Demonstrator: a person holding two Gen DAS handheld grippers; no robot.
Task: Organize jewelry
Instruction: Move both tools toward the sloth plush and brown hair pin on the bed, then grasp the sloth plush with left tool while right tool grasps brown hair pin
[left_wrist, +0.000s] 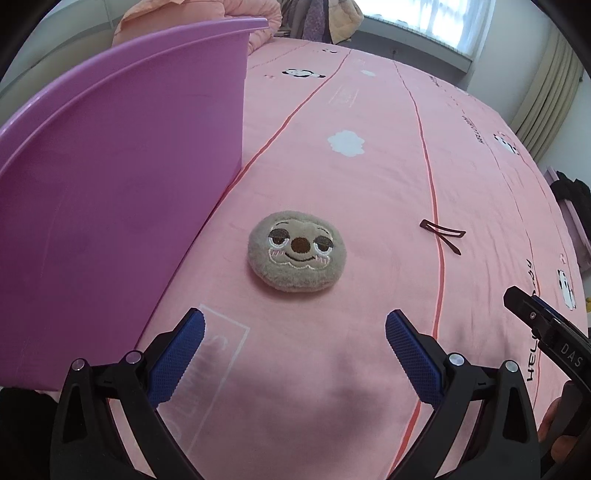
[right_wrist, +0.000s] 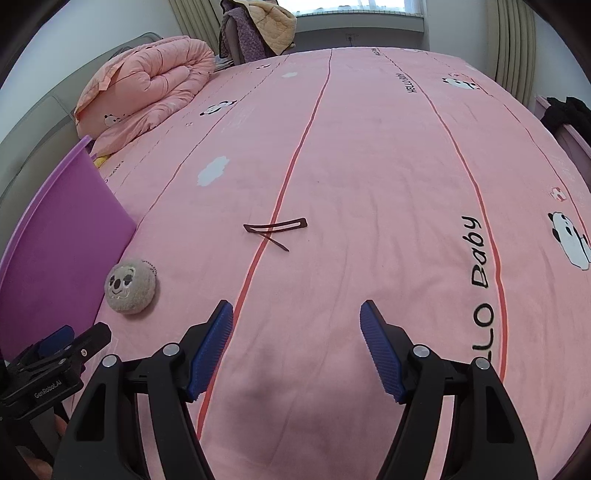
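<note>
A: What do we have on the bed?

B: We see a round plush sloth-face charm (left_wrist: 297, 256) lying face up on the pink bedsheet (left_wrist: 369, 177), just beside the wall of a purple plastic bin (left_wrist: 122, 177). From the right wrist view, a short ball chain shows at the charm's top edge.

A: And the hair pieces?

B: Two dark hair clips (right_wrist: 276, 230) lie crossed over each other, right on one of the sheet's red stripes, apart from the charm and further from the bin.

A: How do our grippers stand?

B: Our left gripper (left_wrist: 293, 349) hangs over the sheet just short of the charm, blue pads wide apart, nothing between them. Our right gripper (right_wrist: 296, 343) is likewise spread wide and empty, pointing toward the clips with bare sheet between. Each gripper shows at the edge of the other's view.

A: Anything beyond?

B: A folded pink quilt (right_wrist: 147, 85) sits at the far left of the bed, and curtains (right_wrist: 511, 44) hang by the window.
</note>
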